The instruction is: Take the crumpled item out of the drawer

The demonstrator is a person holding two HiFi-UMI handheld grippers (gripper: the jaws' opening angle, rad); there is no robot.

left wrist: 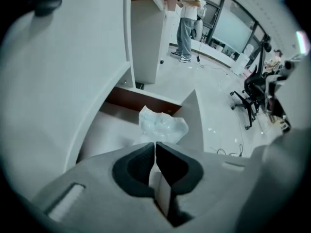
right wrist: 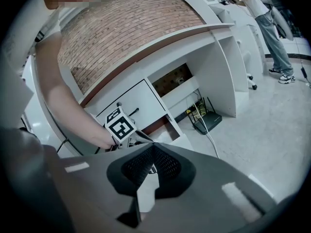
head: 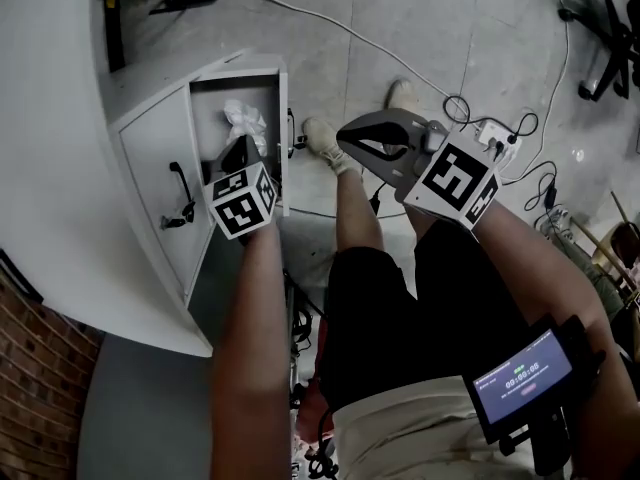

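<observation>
Bearing: crumpled item (left wrist: 163, 126) dead ahead of my left gripper (left wrist: 155, 143), inside drawer (left wrist: 194, 120).
Fingers: left closed narrow, apparently pinching its near edge; right gripper (right wrist: 153, 147) closed, empty.

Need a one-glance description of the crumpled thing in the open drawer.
Find the white cabinet beside the brick wall; one white drawer is pulled open. Inside sits a crumpled, translucent white plastic wad, caught at the tips of the left gripper: the only wrinkled, glossy thing among flat panels.

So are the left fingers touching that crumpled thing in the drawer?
Cannot tell. In the left gripper view the shut fingers hide the crumpled item's lower edge.
</observation>
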